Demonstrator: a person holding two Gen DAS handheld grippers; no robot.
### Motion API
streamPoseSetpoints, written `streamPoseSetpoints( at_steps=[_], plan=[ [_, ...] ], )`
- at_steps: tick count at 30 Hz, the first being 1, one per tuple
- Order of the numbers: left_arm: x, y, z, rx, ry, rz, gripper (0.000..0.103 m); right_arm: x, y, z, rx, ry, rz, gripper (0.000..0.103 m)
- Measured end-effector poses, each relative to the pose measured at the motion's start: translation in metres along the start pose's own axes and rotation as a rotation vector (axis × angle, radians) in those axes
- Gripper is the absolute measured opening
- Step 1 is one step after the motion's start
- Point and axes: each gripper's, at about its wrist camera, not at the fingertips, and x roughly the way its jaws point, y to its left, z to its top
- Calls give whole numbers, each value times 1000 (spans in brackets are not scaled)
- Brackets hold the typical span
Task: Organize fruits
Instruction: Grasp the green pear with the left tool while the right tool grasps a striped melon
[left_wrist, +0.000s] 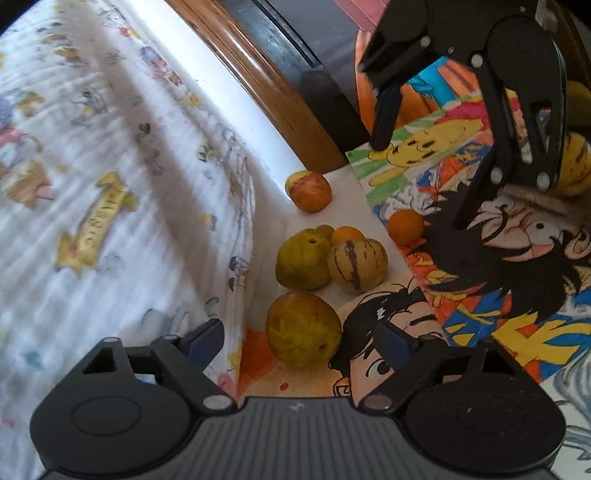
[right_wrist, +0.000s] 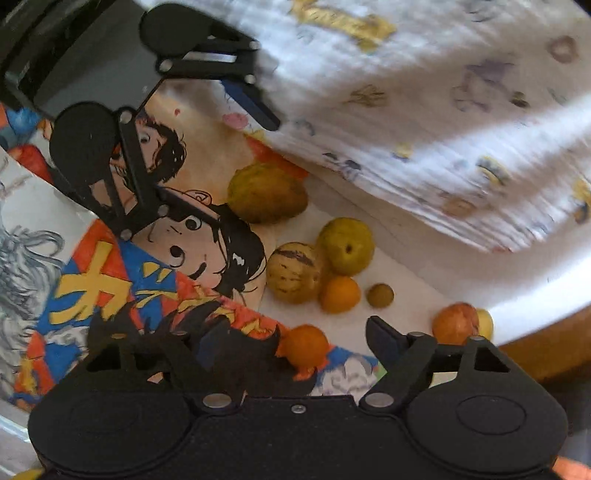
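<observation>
Resting loose, purple-striped yellow melon (left_wrist: 356, 264)

purple-striped yellow melon (left_wrist: 357, 264), orange tangerine (left_wrist: 405, 226)

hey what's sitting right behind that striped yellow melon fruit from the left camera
Behind the striped fruit an orange peeks out, mostly covered; the right wrist view shows it whole. A small brown fruit nearby is hidden from the left camera.
</observation>
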Motion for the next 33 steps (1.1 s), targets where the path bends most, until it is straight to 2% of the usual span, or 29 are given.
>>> streamPoseSetpoints(
  at_steps=[6, 17, 20, 21, 24, 26, 30, 33],
  plan=[
    [13, 6, 0, 12, 19, -20, 67, 15, 7, 8, -108, -28, -52, 73],
    [17, 12, -1, 24, -3, -76, 66, 35, 24, 17, -307, -17, -95, 69],
    [21, 13, 0, 15, 3, -88, 62, 39, 25, 18, -334, -12, -102, 64],
    [23, 13, 0, 10, 6, -97, 59, 41, 25, 20, -340, -10, -100, 63],
    [24, 15, 1, -17, 15, -110, 57, 44, 25, 22, -348, -7, -87, 57],
    [25, 16, 1, -27, 18, -112, 56, 46, 24, 23, -340, -5, -70, 46],
    [23, 20, 1, -67, 24, -113, 56, 47, 24, 24, -314, -2, -66, 45],
    [21, 26, 0, -134, 45, -119, 55, 46, 24, 24, -277, 2, -65, 44]
  ],
)
